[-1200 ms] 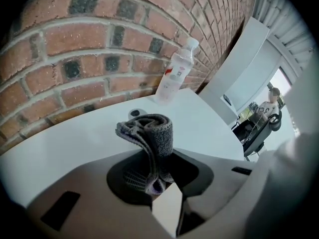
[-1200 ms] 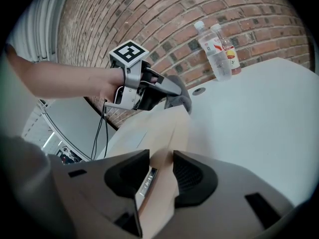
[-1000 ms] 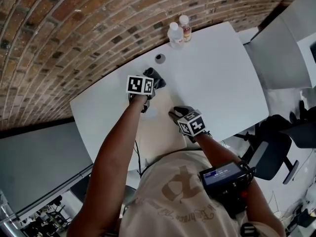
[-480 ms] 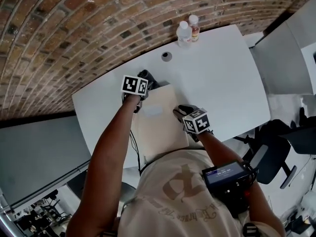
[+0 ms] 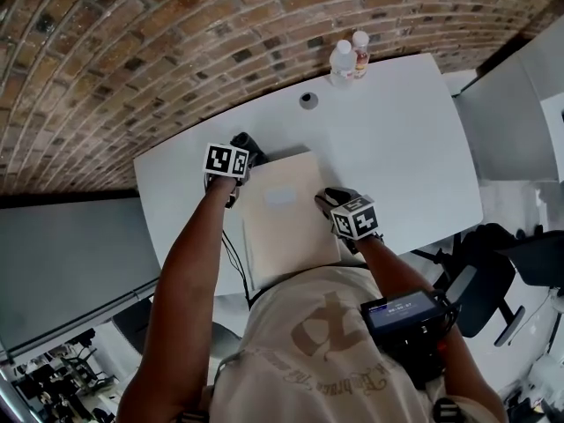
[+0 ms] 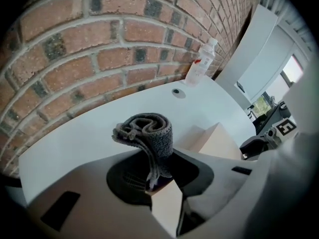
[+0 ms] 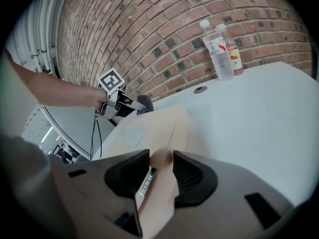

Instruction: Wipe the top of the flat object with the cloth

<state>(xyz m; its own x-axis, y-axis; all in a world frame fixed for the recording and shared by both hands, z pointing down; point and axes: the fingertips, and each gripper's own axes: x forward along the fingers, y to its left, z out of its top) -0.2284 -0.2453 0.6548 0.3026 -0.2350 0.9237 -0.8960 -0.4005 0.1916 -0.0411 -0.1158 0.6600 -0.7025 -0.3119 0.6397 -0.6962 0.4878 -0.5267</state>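
A flat tan box [image 5: 284, 208] lies on the white table [image 5: 397, 148] in front of the person. My left gripper [image 5: 239, 154] is shut on a folded dark grey cloth [image 5: 248, 143], which stands out beyond the jaws [image 6: 148, 132]. It sits at the box's far left corner, and a tan corner [image 6: 165, 206] shows under the jaws. My right gripper [image 5: 328, 199] is at the box's right edge, with that edge [image 7: 158, 159] clamped between its jaws. The box top [image 7: 149, 126] stretches away towards the left gripper [image 7: 121, 103].
Two plastic bottles [image 5: 342, 60] [image 5: 359, 49] stand at the table's far edge against the brick wall [image 5: 132, 51]; they also show in the right gripper view [image 7: 219, 51]. A round cable hole [image 5: 307, 100] lies near them. Office chairs [image 5: 493, 271] stand to the right.
My left gripper has slid the cloth leftward across the far part of the box to its left corner. The right gripper has kept still on the box's edge.
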